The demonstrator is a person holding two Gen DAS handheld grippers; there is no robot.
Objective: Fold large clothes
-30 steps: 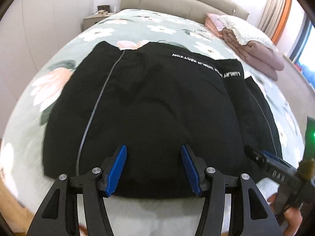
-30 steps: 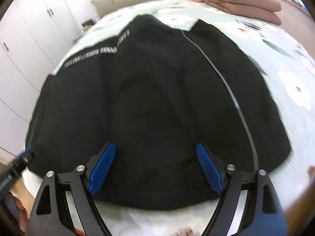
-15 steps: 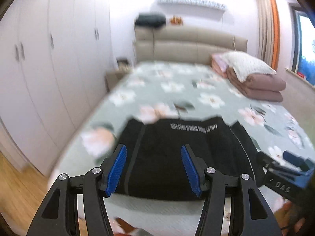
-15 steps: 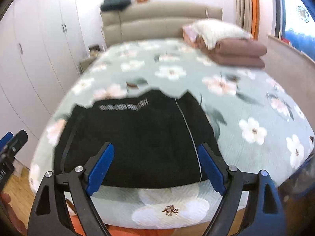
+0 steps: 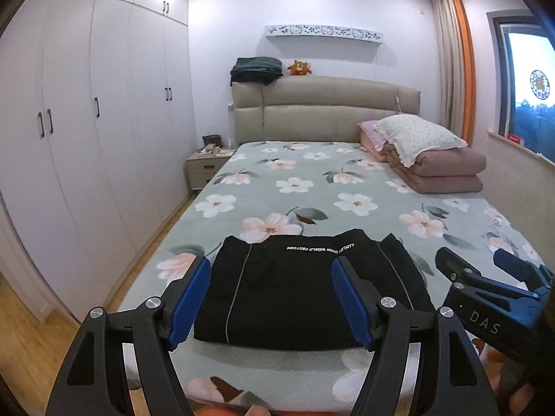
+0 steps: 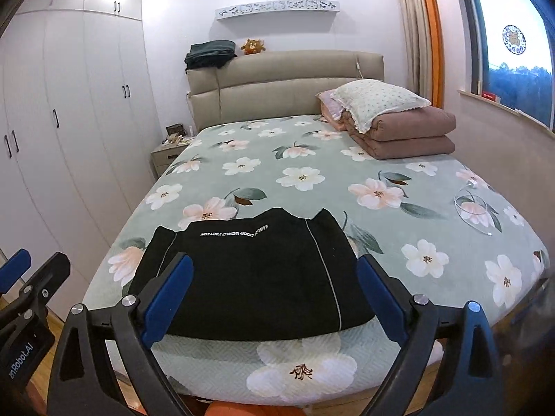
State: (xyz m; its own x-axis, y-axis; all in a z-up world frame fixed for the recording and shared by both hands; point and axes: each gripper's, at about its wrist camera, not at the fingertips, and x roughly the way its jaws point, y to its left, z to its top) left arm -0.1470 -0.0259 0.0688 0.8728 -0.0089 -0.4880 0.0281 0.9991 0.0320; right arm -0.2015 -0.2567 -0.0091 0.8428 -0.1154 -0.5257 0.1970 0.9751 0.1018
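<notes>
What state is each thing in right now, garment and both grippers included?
black garment: folded flat near the bed's foot, held by neither gripper.
left gripper: open, jaws just widened, nothing between them.
right gripper: open, jaws just widened, empty.
wardrobe doors: shut.
brown quilt: folded, pillow on top.

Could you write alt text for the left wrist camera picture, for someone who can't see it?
A folded black garment lies at the near end of a floral-covered bed, seen between the open, empty blue-padded left gripper. The right gripper shows at the right edge; white wardrobes line the left wall.
</notes>
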